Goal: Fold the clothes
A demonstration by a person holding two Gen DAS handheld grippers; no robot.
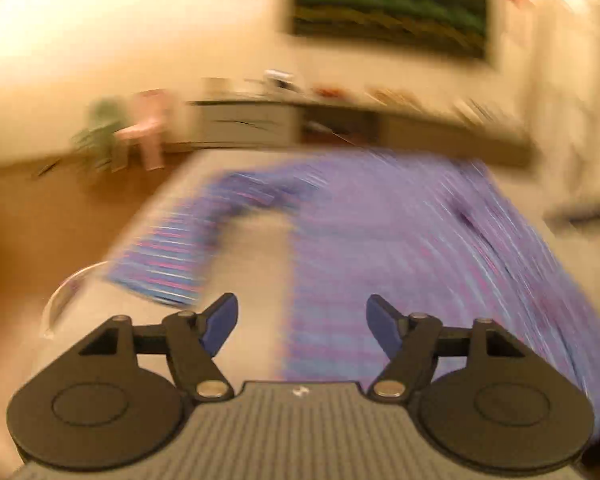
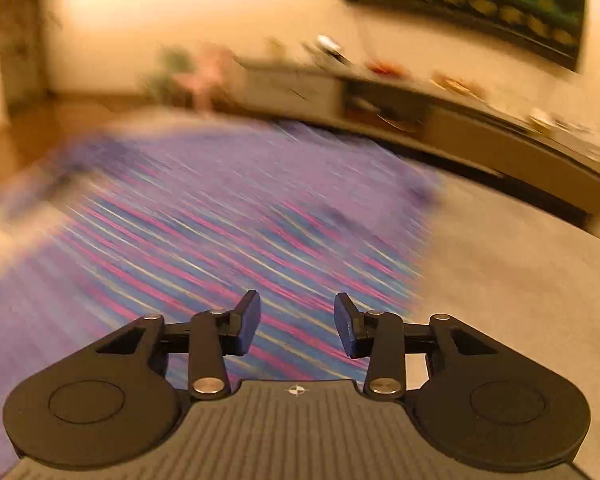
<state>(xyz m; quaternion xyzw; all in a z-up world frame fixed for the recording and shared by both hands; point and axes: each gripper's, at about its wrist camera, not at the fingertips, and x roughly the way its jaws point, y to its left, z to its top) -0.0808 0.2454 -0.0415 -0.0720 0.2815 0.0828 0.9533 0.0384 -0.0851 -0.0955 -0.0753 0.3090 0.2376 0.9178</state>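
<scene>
A striped shirt (image 1: 400, 240) lies spread on the table (image 1: 256, 264). Left gripper (image 1: 302, 320) gapes wide and empty. Right gripper (image 2: 297, 318) stands half-spread, holding nothing.

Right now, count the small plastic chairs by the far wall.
2, though blurred: a pink chair left of the low cabinet, and a green chair at its left side. Others may be hidden.

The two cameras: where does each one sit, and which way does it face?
Left wrist: on the left gripper, facing forward and down at the striped garment and its sleeve; open fingers show.
Right wrist: on the right gripper, facing forward and down at the garment; open fingers show.
Shared: garment, cabinet, wall picture.
</scene>
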